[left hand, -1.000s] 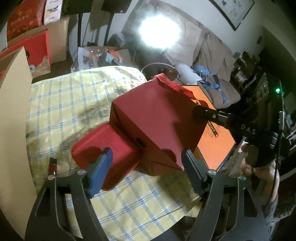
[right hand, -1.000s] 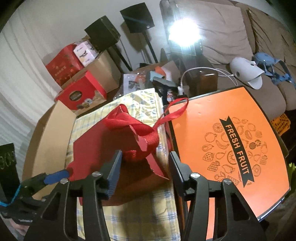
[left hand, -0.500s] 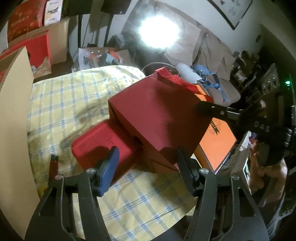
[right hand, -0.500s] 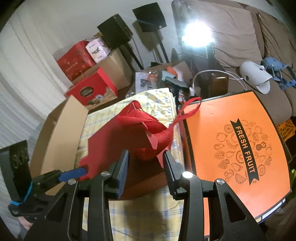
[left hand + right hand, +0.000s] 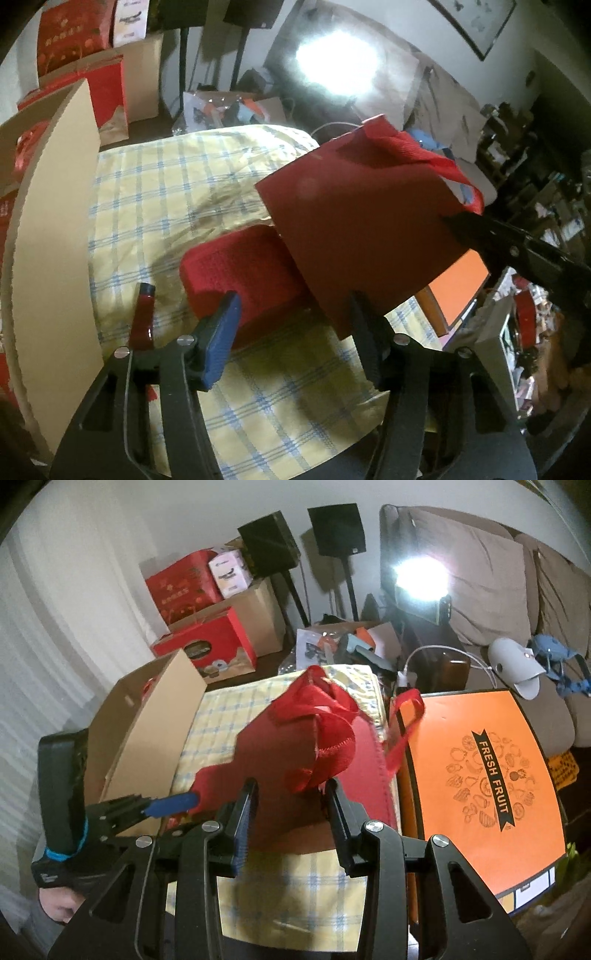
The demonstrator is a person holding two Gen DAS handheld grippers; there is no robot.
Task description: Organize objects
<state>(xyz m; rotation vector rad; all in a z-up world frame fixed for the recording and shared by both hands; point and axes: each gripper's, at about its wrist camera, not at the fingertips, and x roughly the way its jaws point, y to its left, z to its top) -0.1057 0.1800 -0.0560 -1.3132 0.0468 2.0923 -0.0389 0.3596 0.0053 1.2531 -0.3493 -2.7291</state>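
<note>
Between right claw fingers: red gift bag, pinched at ribbon handle, lifted off worktop. Light, stiff paper, creasable; grip handle. Left claw closing around red pouch, contact unclear.

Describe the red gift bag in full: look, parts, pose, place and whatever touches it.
The red gift bag looks like stiff matte paper with flat ribbon handles bunched at its mouth. It hangs tilted over the yellow checked cloth, mouth toward the sofa. The right gripper clamps its mouth end. Its base sits between the closing jaws of the left gripper, beside a red box.
</note>
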